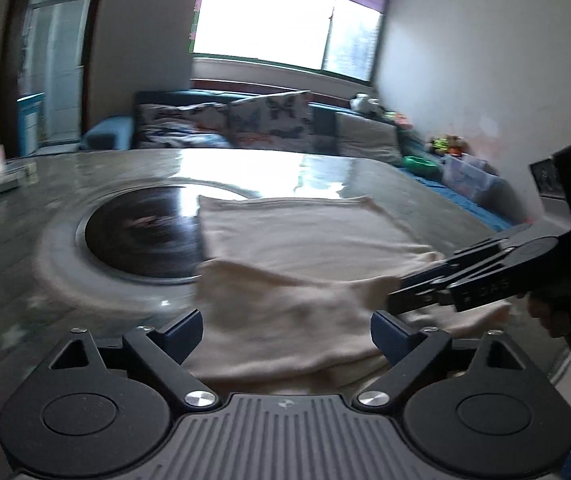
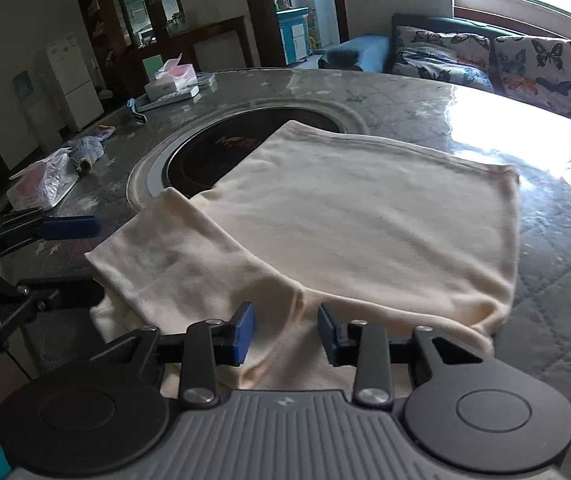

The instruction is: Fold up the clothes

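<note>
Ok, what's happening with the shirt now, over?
Left gripper open, clear of cloth. Right gripper open over the near edge. Cream garment partly folded on the table, its far corner over the black cooktop. Nothing blocking.

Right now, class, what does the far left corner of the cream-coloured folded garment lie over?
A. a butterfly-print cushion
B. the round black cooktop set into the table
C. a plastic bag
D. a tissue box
B: the cream-coloured folded garment overlaps the edge of the round black cooktop; the other items sit well apart.

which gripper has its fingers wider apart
The left gripper: its fingers gape across the cream cloth, while the right gripper shows a much narrower gap.
</note>
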